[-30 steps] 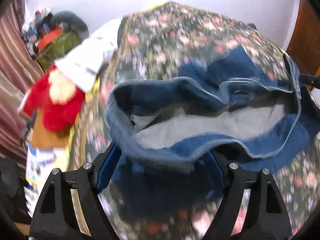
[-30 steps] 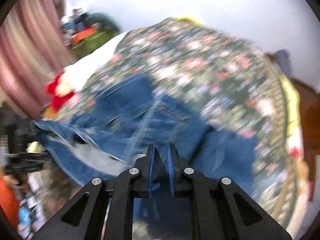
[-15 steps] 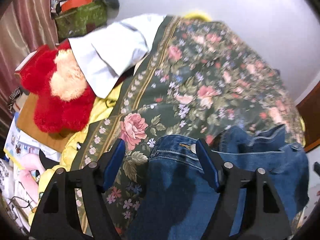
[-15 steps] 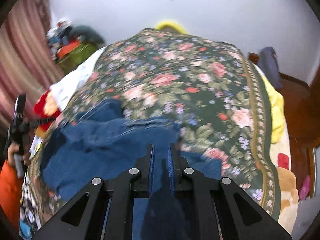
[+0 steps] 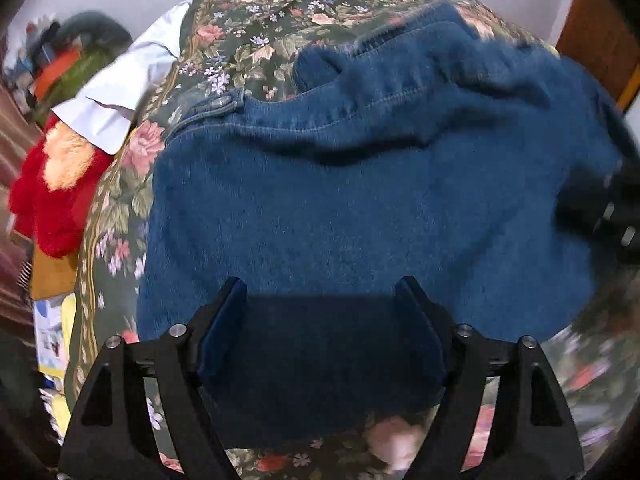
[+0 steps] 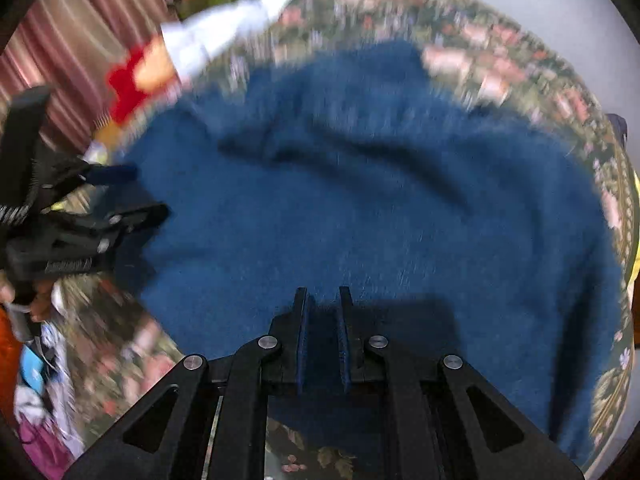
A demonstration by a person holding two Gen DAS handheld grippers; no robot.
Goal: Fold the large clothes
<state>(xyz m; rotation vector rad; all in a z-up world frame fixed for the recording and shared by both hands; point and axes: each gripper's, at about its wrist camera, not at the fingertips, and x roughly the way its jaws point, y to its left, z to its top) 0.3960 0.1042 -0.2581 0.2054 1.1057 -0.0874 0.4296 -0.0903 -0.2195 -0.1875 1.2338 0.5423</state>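
Observation:
Blue denim jeans [image 5: 360, 208] lie folded in a wide slab on the floral bedspread [image 5: 248, 32], waistband edge at the far side. My left gripper [image 5: 320, 292] hangs open over the near edge of the jeans, nothing between its fingers. In the right wrist view the jeans [image 6: 380, 208] fill the middle, blurred by motion. My right gripper [image 6: 322, 294] has its fingers a narrow gap apart, with denim [image 6: 322, 344] between the pads. The left gripper [image 6: 120, 196] shows at that view's left edge, open over the jeans' corner.
A white cloth [image 5: 120, 92] and a red plush toy [image 5: 56, 184] lie at the bed's left edge. A green bag [image 5: 68, 76] and clutter sit beyond. A wooden door [image 5: 592, 40] stands at the right. Curtains [image 6: 80, 48] hang on the left.
The jeans went from a lifted, open bundle to a flat folded slab on the bed. Both grippers have come down close over the denim. The left gripper stays open.

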